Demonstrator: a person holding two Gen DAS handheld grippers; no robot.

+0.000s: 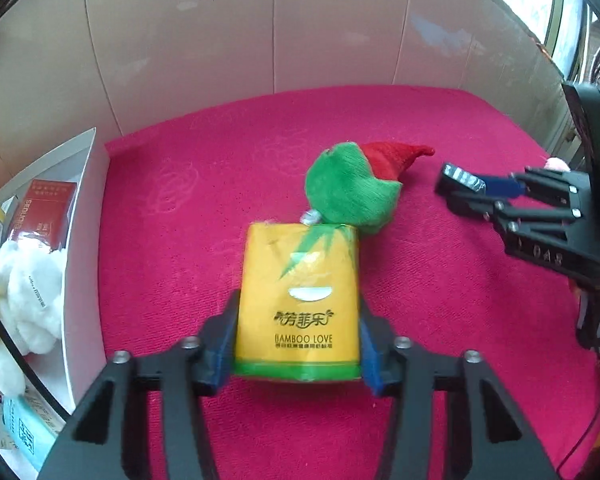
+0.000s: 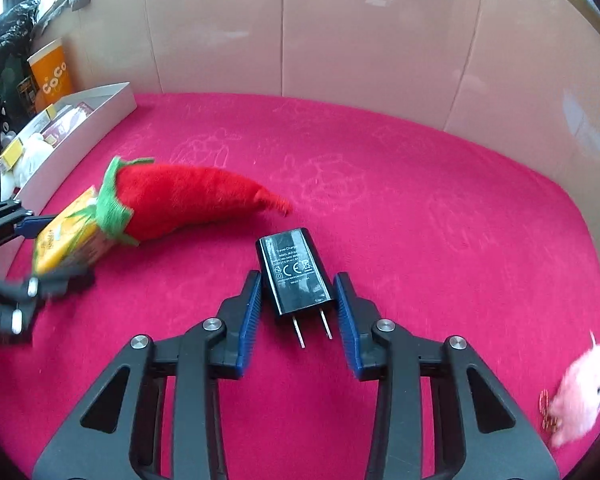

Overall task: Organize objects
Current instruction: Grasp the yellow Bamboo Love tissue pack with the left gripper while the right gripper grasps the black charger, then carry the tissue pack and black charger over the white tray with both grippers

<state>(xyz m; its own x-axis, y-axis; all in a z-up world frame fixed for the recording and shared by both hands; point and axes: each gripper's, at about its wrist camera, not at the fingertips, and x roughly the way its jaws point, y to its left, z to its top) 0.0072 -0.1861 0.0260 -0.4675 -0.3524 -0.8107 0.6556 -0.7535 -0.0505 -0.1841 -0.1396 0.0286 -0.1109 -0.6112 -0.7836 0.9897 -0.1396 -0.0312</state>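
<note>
- Pink-red cloth (image 2: 420, 220) covers your work surface, with beige panels (image 1: 220, 40) standing behind it.
- Your left gripper (image 1: 298, 344) is clamped on the yellow tissue pack (image 1: 298, 292); both blue pads press its sides.
- Your right gripper (image 2: 298, 312) brackets the black charger (image 2: 294, 272), prongs pointing toward you. The pads sit at its sides; I cannot tell whether they press it.
- A plush chili (image 2: 180, 200) lies just beyond the tissue pack, its green cap touching the pack's far end, near the charger.
- A pink plush toy (image 2: 584, 392) lies well apart at the cloth's right edge.
- A white tray (image 1: 82, 240) sits at the left edge, holding a white plush toy (image 1: 28, 288) and several small boxes (image 1: 44, 212).
- An orange cup (image 2: 52, 72) stands beyond the tray.
</note>
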